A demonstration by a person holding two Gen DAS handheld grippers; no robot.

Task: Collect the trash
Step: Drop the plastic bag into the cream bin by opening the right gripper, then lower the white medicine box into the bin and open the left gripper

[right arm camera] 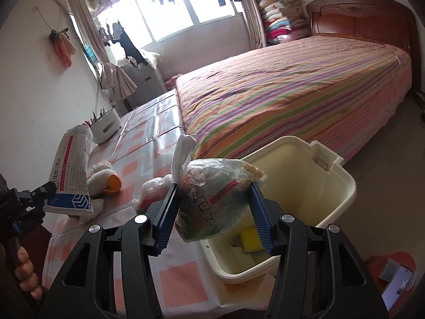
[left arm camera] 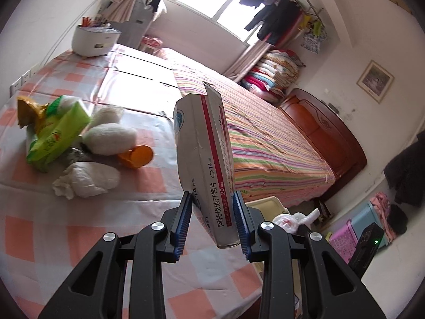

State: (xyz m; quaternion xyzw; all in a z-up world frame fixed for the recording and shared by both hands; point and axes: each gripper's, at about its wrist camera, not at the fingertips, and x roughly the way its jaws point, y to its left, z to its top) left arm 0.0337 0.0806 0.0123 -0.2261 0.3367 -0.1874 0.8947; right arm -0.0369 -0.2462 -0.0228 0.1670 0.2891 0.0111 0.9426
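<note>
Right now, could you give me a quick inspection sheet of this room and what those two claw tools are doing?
Surface: table under a pink and white checked cloth, beside a striped bed.
Job's things: medicine box and filled plastic bag, both held; cream bin with a yellow sponge inside.
Clutter: green packet, white wads, orange cup, another small bag.
Grippers: left gripper clamps the box; right gripper clamps the bag above the bin's near rim.
Cables: nothing seen.
Surroundings: white appliance, hanging clothes, folded quilts.
</note>
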